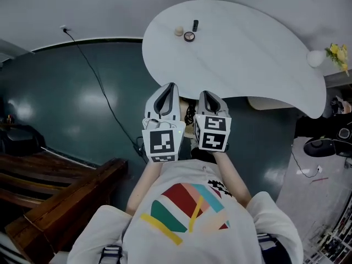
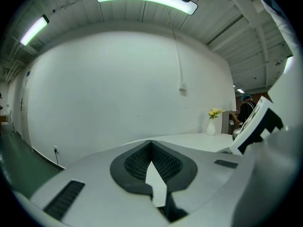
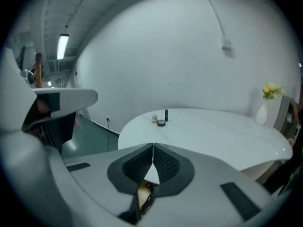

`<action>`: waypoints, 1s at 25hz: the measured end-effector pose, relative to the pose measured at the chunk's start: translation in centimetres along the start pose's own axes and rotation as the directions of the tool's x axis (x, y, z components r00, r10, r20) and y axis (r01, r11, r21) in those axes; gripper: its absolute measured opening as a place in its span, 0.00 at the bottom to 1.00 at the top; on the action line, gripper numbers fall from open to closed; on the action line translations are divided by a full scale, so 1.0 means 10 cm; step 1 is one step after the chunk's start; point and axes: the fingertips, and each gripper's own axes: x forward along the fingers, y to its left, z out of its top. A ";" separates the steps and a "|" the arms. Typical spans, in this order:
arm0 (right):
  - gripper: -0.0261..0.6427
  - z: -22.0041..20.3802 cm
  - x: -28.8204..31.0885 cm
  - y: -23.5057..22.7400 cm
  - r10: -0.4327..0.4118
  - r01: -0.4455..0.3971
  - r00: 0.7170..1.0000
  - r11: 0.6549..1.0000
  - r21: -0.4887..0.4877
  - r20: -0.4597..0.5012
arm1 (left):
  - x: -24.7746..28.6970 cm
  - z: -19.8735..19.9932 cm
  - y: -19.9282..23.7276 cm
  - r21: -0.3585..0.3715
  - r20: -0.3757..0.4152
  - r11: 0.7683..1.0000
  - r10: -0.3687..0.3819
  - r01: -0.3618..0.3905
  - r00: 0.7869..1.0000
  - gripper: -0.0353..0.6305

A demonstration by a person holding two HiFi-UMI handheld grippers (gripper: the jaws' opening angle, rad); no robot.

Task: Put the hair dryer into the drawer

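Observation:
Both grippers are held up side by side close to my chest, over the near edge of the white table [image 1: 247,54]. My left gripper [image 1: 171,87] has its ribbed pads pressed together in the left gripper view [image 2: 151,143], with nothing between them. My right gripper [image 1: 206,94] is likewise shut and empty [image 3: 152,146]. In the gap between them, a dark cord-like thing [image 1: 190,114] lies over a tan surface [image 3: 142,193], mostly hidden. I cannot make out the hair dryer or the drawer as a whole.
On the far part of the table sit a round jar [image 1: 189,37], a beige ball [image 1: 179,31] and a black tube [image 1: 195,25]. A white vase with yellow flowers [image 1: 316,58] stands at its right end. A wooden bench [image 1: 60,197] is at lower left; a black cable [image 1: 99,87] crosses the green floor.

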 end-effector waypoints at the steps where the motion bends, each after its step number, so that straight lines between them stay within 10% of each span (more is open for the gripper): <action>1: 0.06 0.14 -0.07 0.00 -0.009 0.010 0.999 0.999 -0.034 0.041 | -0.02 0.06 -0.02 0.004 0.010 1.000 -0.002 0.002 1.000 0.08; 9: 0.06 0.97 -0.66 0.03 -0.018 0.095 0.915 0.981 -0.171 0.404 | -0.14 0.52 0.06 0.007 0.095 0.999 0.031 -0.032 0.995 0.08; 25: 0.06 1.27 -1.10 -0.13 -0.002 0.094 0.838 0.986 -0.141 0.545 | -0.21 0.86 -0.08 0.020 0.210 0.999 0.026 -0.031 0.977 0.08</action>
